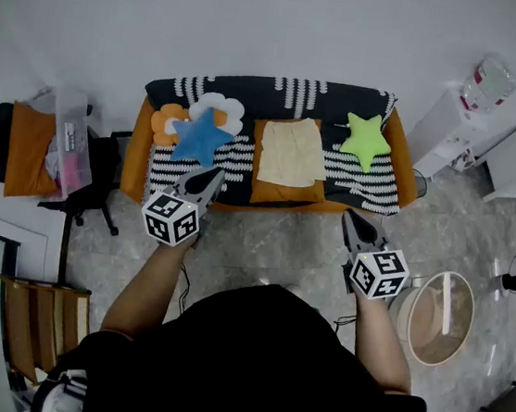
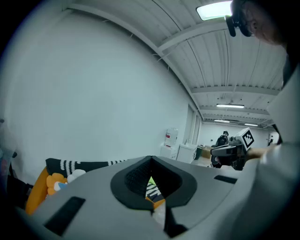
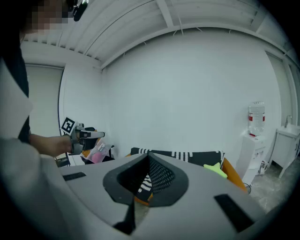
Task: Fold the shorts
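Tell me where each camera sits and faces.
Head view: on the head, steeply down at sofa and shorts; forearms, left gripper, right gripper show.
Left gripper view: on that gripper, toward the sofa; its shut jaws, right gripper show.
Right gripper view: same, toward the sofa; its shut jaws, left gripper show.
All share the sofa.

One sofa is in the middle. On it are one pair of shorts, two star pillows, a blue one and a green one, and one flower pillow. Below are two grippers, the left gripper and the right gripper. One basket sits at lower right.
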{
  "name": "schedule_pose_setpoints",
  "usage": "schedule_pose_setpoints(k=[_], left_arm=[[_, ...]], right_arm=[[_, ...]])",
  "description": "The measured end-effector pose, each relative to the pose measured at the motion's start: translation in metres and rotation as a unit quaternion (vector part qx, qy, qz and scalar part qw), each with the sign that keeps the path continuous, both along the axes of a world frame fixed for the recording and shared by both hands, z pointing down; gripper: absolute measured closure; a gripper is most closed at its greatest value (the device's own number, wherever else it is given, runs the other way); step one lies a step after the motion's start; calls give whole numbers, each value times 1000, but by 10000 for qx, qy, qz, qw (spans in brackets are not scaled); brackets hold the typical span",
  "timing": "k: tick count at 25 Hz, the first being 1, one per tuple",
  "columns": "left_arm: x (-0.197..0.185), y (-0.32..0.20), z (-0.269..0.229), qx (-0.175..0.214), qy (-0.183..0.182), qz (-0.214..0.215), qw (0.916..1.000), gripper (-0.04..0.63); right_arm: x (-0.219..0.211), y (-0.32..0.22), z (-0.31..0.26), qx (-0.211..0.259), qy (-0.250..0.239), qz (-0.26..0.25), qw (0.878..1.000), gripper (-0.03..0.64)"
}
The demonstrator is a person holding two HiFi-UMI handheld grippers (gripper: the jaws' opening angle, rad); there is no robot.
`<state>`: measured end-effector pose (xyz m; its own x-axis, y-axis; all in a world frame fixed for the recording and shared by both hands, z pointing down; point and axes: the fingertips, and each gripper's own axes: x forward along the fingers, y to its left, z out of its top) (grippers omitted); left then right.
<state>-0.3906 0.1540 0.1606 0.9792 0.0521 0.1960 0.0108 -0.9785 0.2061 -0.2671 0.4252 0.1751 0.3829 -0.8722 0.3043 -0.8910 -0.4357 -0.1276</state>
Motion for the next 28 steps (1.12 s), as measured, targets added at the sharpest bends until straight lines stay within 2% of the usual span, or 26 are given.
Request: schedule_pose_setpoints(k=[8,14,24,28], left_arm=[[21,33,-6,64,44,-89,9999,578],[31,57,-15,71,96,-186,9998,577],[59,97,-7,163,28,-413,9990,574],[73,114,-2,185,20,-521,9985,548]], right_arm=[[36,32,1,-19,72,-80,9999,612],[58,54,-4,288,-62,-169,9994,609],[103,86,4,274,113,-392,9988,609],[118,96,9,215,213,-553,9980,609]])
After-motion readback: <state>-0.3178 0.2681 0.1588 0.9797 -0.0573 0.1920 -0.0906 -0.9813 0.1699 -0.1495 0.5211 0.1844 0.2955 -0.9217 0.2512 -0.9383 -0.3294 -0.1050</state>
